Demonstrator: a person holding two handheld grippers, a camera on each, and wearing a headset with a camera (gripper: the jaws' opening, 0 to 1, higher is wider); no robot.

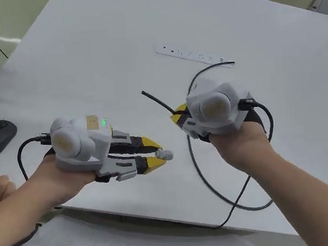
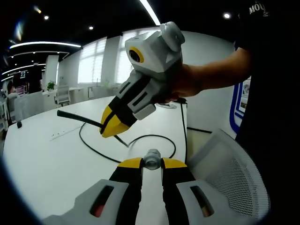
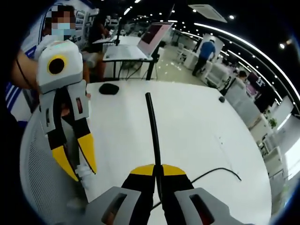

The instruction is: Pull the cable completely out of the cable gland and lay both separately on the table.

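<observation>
My left gripper (image 1: 161,154) (image 2: 152,161) is shut on a small grey cable gland (image 1: 165,154) (image 2: 152,158), held above the white table (image 1: 96,60). The gland (image 3: 82,174) also shows between the left gripper's yellow tips in the right gripper view. My right gripper (image 1: 179,114) (image 3: 158,169) is shut on a black cable (image 1: 157,101) (image 3: 152,126), whose free end sticks out past the jaws. The cable is apart from the gland. The rest of the cable (image 1: 221,194) (image 2: 101,150) loops over the table behind the right hand.
A white power strip (image 1: 189,55) lies at the far middle of the table. A black mouse (image 1: 0,133) (image 3: 110,87) rests at the left edge. A white mesh chair (image 2: 225,173) stands below the table's near edge.
</observation>
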